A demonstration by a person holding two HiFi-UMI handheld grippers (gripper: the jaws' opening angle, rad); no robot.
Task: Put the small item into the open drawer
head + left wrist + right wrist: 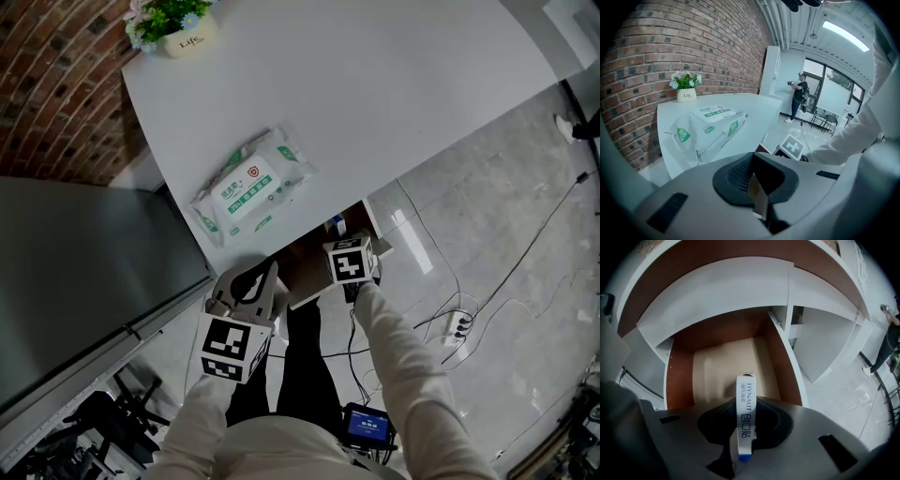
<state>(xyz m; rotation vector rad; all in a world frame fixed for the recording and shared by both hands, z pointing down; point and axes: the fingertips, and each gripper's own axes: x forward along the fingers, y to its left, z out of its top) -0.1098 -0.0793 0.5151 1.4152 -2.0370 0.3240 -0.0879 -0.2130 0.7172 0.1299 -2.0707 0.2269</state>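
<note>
At the person's feet a small device with a blue screen (367, 427) lies on the floor. To its right are a power strip (457, 324) and loose cables (525, 258). A grey cabinet (84, 272) stands at the left.

The left claw (757, 187) hangs near the body, left of the drawer (712, 371) and tilted down towards the worktop (375, 84) edge. Its jaws are pressed together. A thin tan sliver shows at their seam, and I cannot tell what it is.

The right sleeve (403, 375) reaches forward and the right claw (745, 425) points steeply down over the open drawer. It pinches a flat white box (746, 397) by its blue end, with the printed edge sticking out past the jaws. The box is above the drawer, not in it. The drawer's beige bottom and brown sides lie in plain sight below it. The worktop overhangs the drawer's far end.

On the worktop a wipes pack (251, 186) lies near the front edge. A potted plant (173, 28) stands at the far left corner by the brick wall (47, 84). In the left gripper view, a person (800, 96) stands far off by the windows.
</note>
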